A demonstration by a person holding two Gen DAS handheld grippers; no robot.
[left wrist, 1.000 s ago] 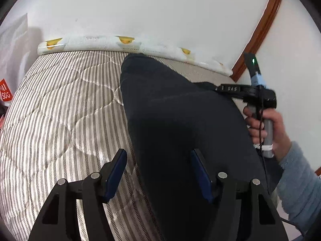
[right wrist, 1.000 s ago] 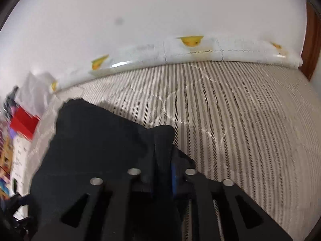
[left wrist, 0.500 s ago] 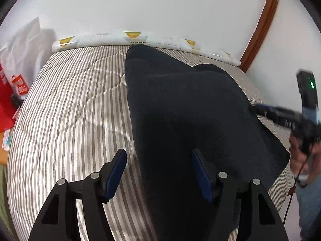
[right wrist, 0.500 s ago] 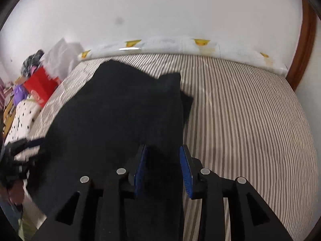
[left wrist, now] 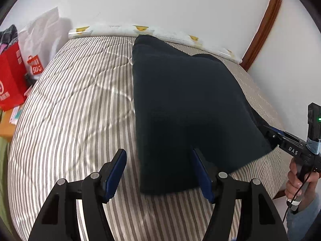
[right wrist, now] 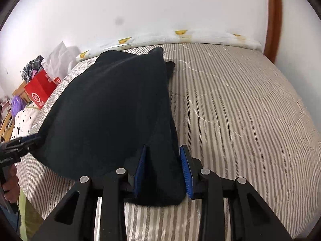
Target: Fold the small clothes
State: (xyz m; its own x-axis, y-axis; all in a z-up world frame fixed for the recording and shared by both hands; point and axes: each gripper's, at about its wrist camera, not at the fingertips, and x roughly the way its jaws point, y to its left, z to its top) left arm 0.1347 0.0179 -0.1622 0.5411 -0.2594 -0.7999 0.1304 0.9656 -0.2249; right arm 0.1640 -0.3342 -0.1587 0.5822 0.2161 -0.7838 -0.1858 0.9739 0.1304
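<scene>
A dark navy garment (left wrist: 186, 108) lies folded lengthwise on the striped mattress (left wrist: 80, 104). It also shows in the right wrist view (right wrist: 112, 116). My left gripper (left wrist: 158, 172) is open at the garment's near left corner, with its right pad over the cloth edge. My right gripper (right wrist: 163, 170) is open, its blue pads standing on either side of the garment's near right corner (right wrist: 160, 188) without pressing it. The right gripper also shows at the right edge of the left wrist view (left wrist: 280, 138).
A white duck-print bolster (left wrist: 152, 32) runs along the far edge by the wall. A red bag (left wrist: 10, 82) and a white bag (left wrist: 38, 46) stand left of the bed. A wooden door frame (left wrist: 260, 24) is at the right.
My right gripper has opened and let go of the garment. Both grippers have pulled back toward the near edge, and the garment has settled flat on the mattress.
</scene>
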